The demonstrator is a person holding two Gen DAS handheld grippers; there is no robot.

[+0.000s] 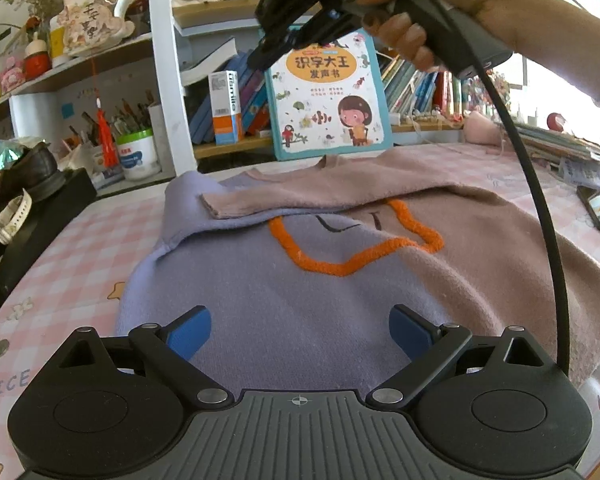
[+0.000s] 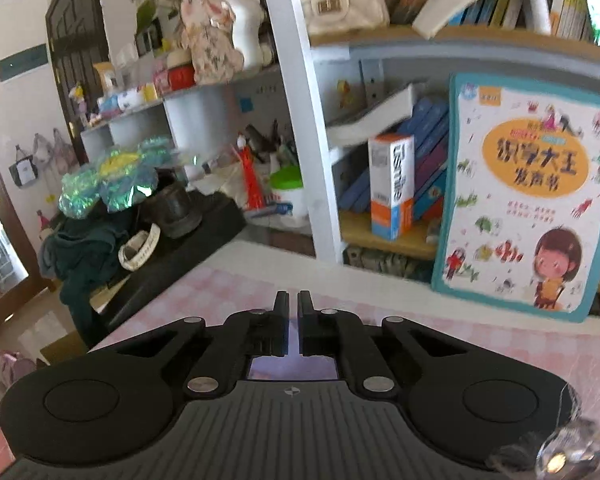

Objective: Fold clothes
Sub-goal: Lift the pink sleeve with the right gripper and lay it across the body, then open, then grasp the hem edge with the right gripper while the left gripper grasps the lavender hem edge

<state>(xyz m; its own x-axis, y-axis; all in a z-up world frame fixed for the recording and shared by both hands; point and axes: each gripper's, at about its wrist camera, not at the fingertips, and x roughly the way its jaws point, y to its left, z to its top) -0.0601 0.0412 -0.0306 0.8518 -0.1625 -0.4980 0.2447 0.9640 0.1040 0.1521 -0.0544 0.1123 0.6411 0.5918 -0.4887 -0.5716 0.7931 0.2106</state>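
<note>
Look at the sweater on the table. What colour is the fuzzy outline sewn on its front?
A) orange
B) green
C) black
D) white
A: in the left wrist view the fuzzy outline on the front of the sweater is bright orange, crossing from its purple half onto its pinkish-brown half.

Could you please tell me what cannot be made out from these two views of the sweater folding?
- Left wrist view: the sweater near hem is hidden behind the left tool; its right edge is partly crossed by the black cable.
- Left wrist view: the right tool tips sit dark against the picture book, so their closure is unclear there.
- Right wrist view: the sweater is almost entirely hidden under the tool body; the book's small print is blurred.
</note>
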